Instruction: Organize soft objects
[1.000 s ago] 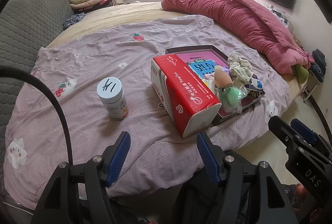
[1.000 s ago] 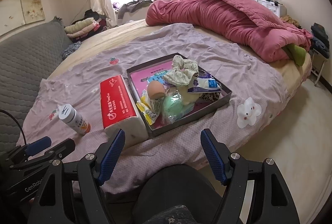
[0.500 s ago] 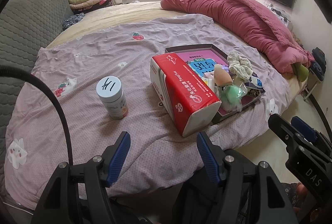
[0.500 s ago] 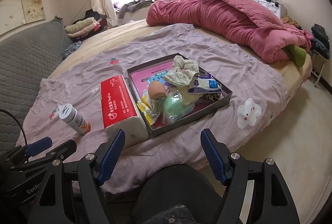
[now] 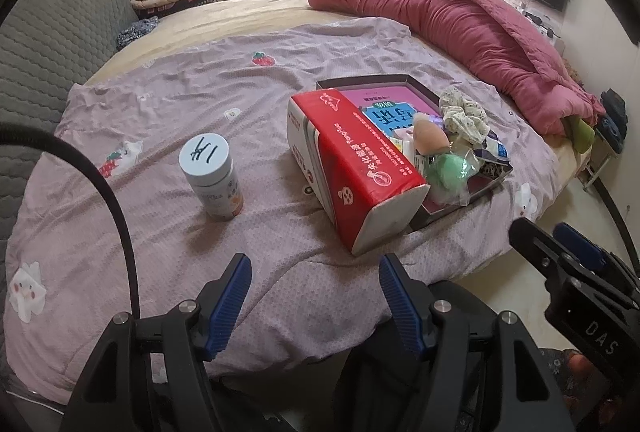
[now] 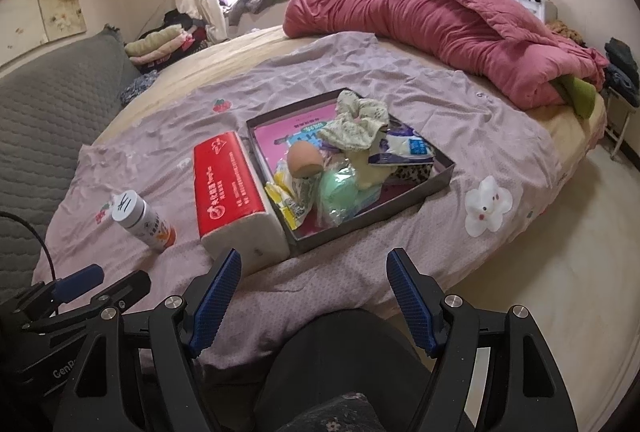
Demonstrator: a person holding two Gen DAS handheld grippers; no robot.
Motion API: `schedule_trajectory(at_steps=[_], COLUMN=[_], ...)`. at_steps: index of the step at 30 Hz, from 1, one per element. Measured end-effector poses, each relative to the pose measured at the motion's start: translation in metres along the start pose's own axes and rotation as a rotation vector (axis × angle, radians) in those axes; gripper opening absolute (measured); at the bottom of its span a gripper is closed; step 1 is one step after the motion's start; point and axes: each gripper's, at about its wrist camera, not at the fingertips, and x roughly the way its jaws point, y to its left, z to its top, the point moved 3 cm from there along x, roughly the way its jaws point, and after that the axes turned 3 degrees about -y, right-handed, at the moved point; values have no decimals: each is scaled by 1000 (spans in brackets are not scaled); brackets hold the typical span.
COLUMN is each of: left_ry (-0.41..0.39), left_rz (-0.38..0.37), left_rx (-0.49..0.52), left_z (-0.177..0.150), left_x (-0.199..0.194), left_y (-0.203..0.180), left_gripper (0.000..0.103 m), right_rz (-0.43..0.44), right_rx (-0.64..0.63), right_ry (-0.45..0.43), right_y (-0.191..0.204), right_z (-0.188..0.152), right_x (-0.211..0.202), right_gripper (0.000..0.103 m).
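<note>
A dark shallow box (image 6: 442, 174) (image 5: 492, 184) on the lilac bedsheet holds soft things: a floral scrunchie (image 6: 356, 122) (image 5: 464, 112), an orange makeup sponge (image 6: 304, 160) (image 5: 430, 138), a green puff in plastic (image 6: 340, 196) (image 5: 448, 170) and small packets (image 6: 404, 148). A red tissue pack (image 6: 228, 180) (image 5: 352, 160) lies against the box's left side. A white-capped bottle (image 6: 140, 218) (image 5: 212, 176) stands left of it. My left gripper (image 5: 316, 272) and right gripper (image 6: 314, 268) are both open and empty, hovering at the bed's near edge.
A rolled pink quilt (image 6: 440, 28) lies along the far right of the bed. A grey padded headboard (image 6: 44, 112) runs on the left. Folded clothes (image 6: 160, 44) sit at the back. Bare floor (image 6: 580, 252) lies to the right of the bed.
Both grippers have stayed open. The views have barely shifted; nothing on the bed has moved.
</note>
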Motion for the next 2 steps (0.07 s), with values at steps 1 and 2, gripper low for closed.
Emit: schedule_trajectory(at_steps=[1,2], left_ry=[8,15], left_rz=[-20,-32], left_rx=[-14,-28], left_z=[-1,-1], left_x=[1,1], left_y=[5,9], left_gripper=[66,66], right_rz=[0,0], right_rx=[-18,-18], right_ry=[0,0], right_y=[4,4], right_z=[2,2], right_x=[2,2], right_gripper=[76,76])
